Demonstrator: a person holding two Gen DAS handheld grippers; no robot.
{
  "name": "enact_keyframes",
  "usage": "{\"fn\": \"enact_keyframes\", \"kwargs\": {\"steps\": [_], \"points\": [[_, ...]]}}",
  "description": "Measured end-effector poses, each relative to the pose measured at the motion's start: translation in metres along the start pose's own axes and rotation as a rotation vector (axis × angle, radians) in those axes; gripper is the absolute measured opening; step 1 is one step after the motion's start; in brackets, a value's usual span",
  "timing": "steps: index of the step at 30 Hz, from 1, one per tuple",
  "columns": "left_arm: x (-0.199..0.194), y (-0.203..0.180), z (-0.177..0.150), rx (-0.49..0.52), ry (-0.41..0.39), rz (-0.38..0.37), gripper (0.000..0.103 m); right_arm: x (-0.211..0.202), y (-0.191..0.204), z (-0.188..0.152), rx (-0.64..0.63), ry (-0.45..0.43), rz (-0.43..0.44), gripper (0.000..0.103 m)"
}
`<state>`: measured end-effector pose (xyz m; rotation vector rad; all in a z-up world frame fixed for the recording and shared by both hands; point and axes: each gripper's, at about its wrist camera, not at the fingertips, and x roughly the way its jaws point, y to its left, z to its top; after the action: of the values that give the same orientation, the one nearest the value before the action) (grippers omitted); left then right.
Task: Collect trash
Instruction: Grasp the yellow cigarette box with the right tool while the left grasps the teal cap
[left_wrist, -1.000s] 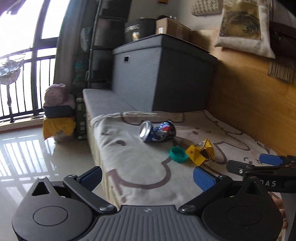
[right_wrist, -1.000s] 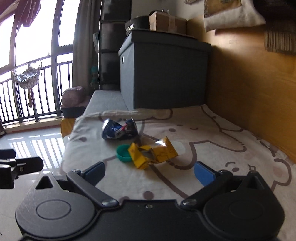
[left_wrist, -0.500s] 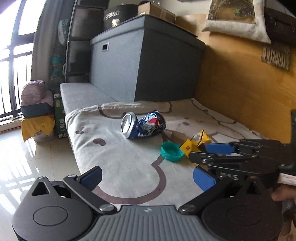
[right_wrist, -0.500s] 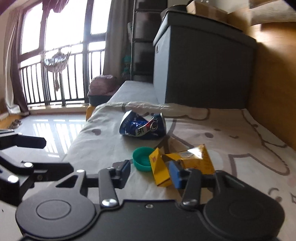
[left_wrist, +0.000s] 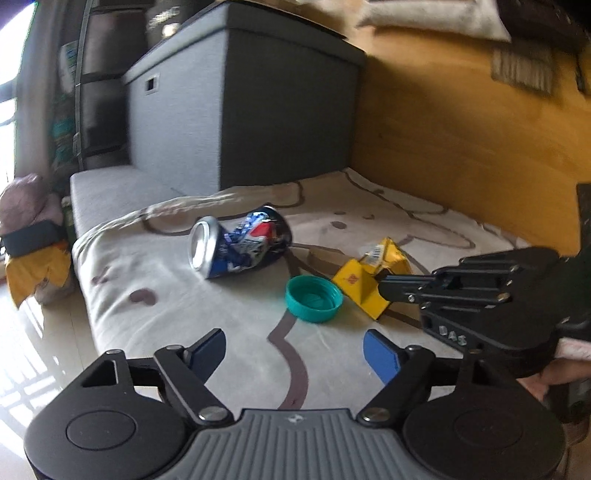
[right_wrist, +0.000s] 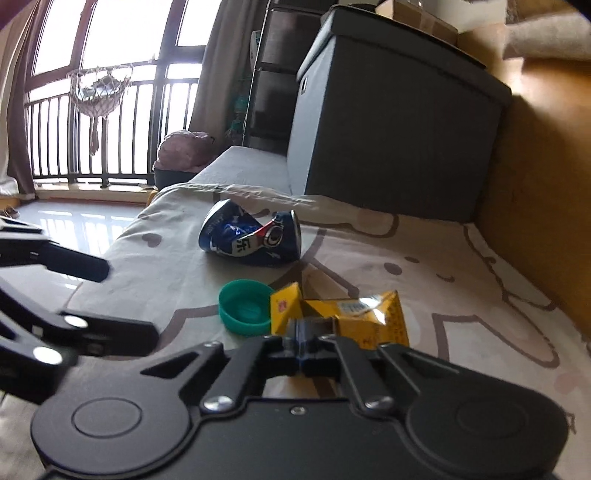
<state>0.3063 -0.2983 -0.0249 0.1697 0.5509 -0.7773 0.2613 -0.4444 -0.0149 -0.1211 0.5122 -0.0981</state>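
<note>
Change since a second ago: both grippers have come in closer to the trash, and the right one, wide apart then, has clamped shut.
Right gripper (right_wrist: 314, 341): jaws pressed together on the near edge of the yellow wrapper (right_wrist: 354, 317); seen from the left wrist view its tip (left_wrist: 384, 286) meets the wrapper's (left_wrist: 369, 280) corner.
Left gripper (left_wrist: 293, 350): jaws spread and closing, nothing between them but bare blanket (left_wrist: 221, 302); short of the cap.
Landmark: green bottle cap (left_wrist: 313, 299), open side up on the blanket.
Yellow wrapper: crumpled, touching the cap's right side.
Crushed can (left_wrist: 236, 247): blue, lying on its side just beyond the cap, apart from it, its open top toward the blanket's left edge.
Grey storage box (left_wrist: 258, 110): well behind the cap, against the wooden wall (left_wrist: 461, 147).
Person: part of a hand (left_wrist: 554, 376) behind the right gripper.
</note>
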Motion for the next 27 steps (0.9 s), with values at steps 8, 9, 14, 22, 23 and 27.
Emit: {"fn": "enact_keyframes", "kwargs": {"steps": [8, 9, 14, 22, 23, 27], "points": [[0.027, -0.006, 0.010, 0.132, 0.035, 0.017, 0.062, 0.001, -0.011, -0.001, 0.035, -0.032, 0.073, 0.016], [0.028, -0.005, 0.010, 0.137, 0.036, 0.016, 0.062, 0.004, -0.009, 0.000, 0.020, -0.026, 0.072, 0.021], [0.033, -0.005, 0.010, 0.176, 0.037, 0.002, 0.062, 0.021, 0.001, -0.002, -0.058, 0.017, 0.047, 0.025], [0.054, -0.013, 0.016, 0.228, 0.058, -0.012, 0.062, -0.006, -0.008, -0.001, -0.088, 0.021, 0.072, 0.001], [0.058, -0.015, 0.017, 0.230, 0.063, -0.016, 0.063, -0.013, -0.013, -0.002, -0.079, 0.021, 0.074, 0.001], [0.072, -0.025, 0.022, 0.249, 0.077, -0.030, 0.063, -0.040, -0.028, -0.004, -0.059, 0.027, 0.102, 0.001]]}}
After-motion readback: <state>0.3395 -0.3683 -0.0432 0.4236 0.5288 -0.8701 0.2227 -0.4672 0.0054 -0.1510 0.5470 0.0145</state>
